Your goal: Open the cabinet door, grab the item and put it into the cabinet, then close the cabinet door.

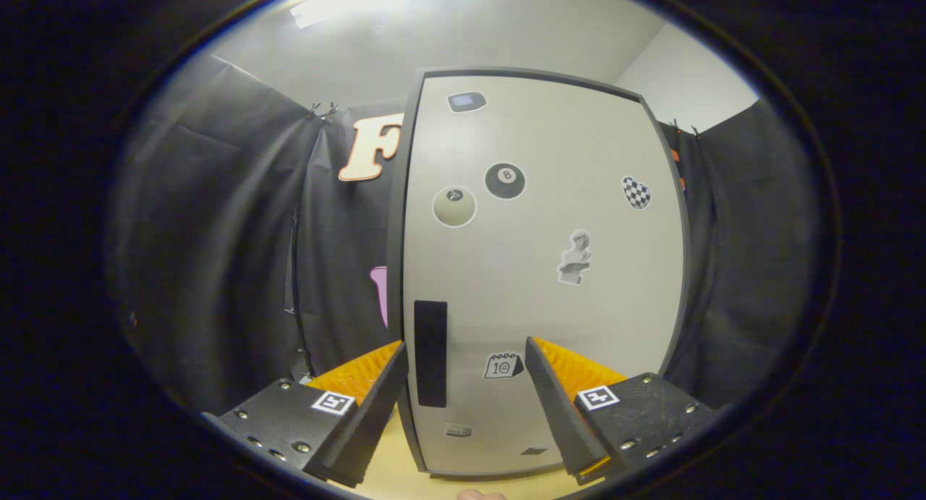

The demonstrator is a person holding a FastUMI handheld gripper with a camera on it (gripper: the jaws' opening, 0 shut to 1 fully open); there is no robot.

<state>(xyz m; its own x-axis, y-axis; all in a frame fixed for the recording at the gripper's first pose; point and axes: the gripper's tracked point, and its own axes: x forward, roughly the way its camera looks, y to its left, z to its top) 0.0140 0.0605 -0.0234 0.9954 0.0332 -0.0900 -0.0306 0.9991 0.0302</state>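
Observation:
A tall pale cabinet door (550, 268) with a dark frame stands shut just ahead of me, dotted with stickers. Its black vertical handle (430, 353) sits low on the door's left side. My gripper (466, 352) is open, and the handle lies between the fingers, close to the left fingertip (394, 362). The right fingertip (539, 355) hangs in front of the door's lower middle. Neither finger touches the handle, as far as I can tell.
The cabinet stands on a light wooden surface (398, 475). Black cloth walls (217, 254) hang to the left and right of it. A white wall and a ceiling light (362, 1) are above.

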